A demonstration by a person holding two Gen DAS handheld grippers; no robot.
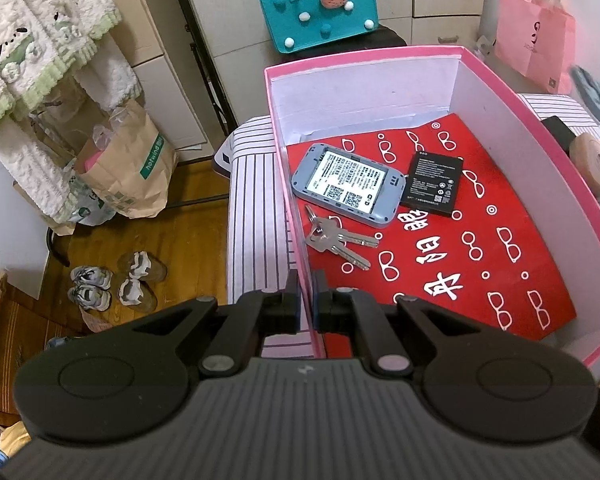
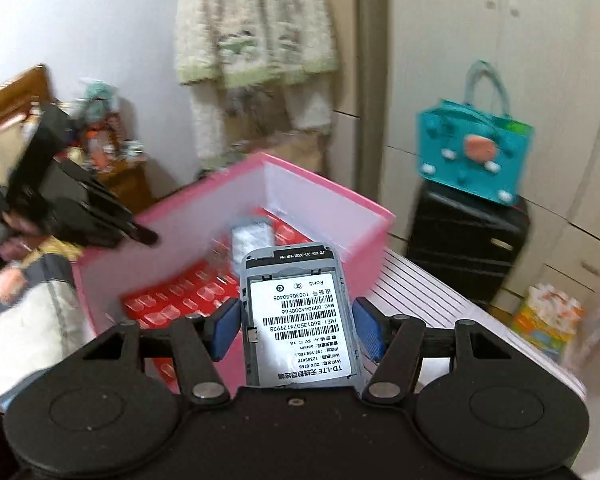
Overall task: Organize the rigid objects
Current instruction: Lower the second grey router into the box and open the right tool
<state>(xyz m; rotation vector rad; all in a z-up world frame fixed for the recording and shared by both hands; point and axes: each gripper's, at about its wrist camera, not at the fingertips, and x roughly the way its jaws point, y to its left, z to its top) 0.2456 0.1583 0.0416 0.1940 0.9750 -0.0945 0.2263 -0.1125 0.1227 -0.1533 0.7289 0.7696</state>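
Above the pink box [image 2: 320, 184] our right gripper [image 2: 298, 326] jaws clasp the router [image 2: 296, 312] lengthwise, pointing boxward; left gripper [image 1: 306, 298] jaws pinch its wall.

**Pink box, red lining, grey devices**

The rectangular cardboard box [image 1: 512, 92] is pink outside and white within, its floor a red sheet [image 1: 480, 240] patterned with white spectacle outlines and characters. On it lie a grey pocket router [image 1: 348, 184] with a white printed label, a black battery [image 1: 434, 184] and silver keys [image 1: 336, 240]. Behind stands a teal felt bag [image 1: 320, 12] with white pompoms.
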